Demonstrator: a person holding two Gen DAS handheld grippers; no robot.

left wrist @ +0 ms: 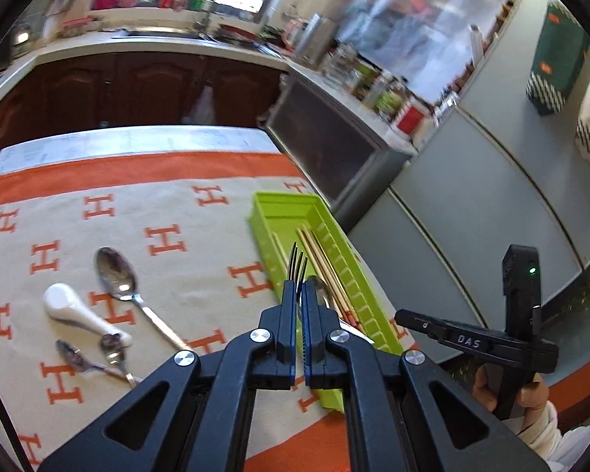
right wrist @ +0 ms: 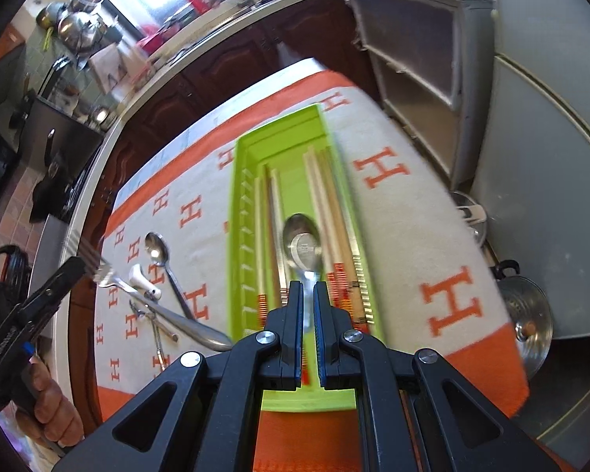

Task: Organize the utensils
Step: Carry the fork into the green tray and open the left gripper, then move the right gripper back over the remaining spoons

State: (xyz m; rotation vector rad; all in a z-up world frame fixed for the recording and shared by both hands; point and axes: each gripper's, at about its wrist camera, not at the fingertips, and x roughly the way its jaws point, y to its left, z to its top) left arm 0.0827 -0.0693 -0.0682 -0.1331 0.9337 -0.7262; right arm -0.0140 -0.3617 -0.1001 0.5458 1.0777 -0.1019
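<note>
— What is gripped by the left claw (left wrist: 299, 291)?
— A fork (left wrist: 298, 265) is clamped, above the green tray (left wrist: 364, 295).
— And the right claw (right wrist: 307, 295)?
— A spoon (right wrist: 302, 244) is pinched over that tray.

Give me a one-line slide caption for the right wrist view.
Right gripper shut on a metal spoon above the green tray of chopsticks, while the left gripper holds a fork.

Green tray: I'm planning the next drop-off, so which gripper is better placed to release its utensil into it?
Right. The right gripper holds its spoon directly over the green tray; the left gripper carries the fork beside the tray's edge.
</note>
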